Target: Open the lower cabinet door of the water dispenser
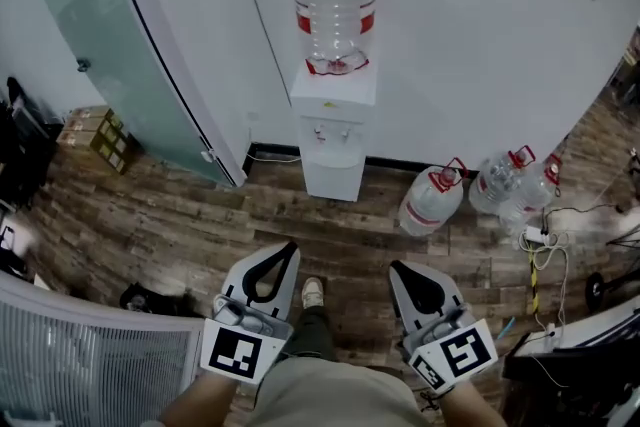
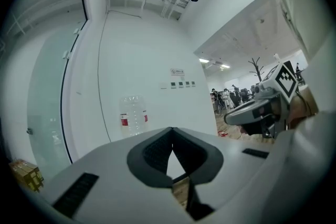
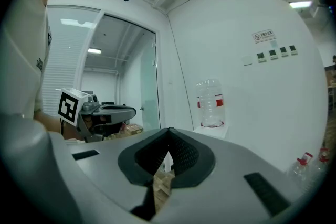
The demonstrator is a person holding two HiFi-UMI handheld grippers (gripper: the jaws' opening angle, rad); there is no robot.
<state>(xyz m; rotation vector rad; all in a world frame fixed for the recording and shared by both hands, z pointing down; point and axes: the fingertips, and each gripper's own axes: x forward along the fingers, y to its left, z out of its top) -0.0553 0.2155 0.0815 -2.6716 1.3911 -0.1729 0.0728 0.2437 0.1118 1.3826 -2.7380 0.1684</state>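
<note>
The white water dispenser stands against the wall, with a clear bottle upside down on top. Its lower cabinet door faces me and looks closed. Both grippers are held well short of it, over the wooden floor. My left gripper has its jaws shut with nothing between them, and so does my right gripper. In the left gripper view the bottle shows beyond the closed jaw tips. The right gripper view has the bottle to the right of its tips.
Several spare water bottles lie on the floor right of the dispenser. A curved glass partition and cardboard boxes are at the left. Cables and a power strip lie at the right. The person's shoe shows between the grippers.
</note>
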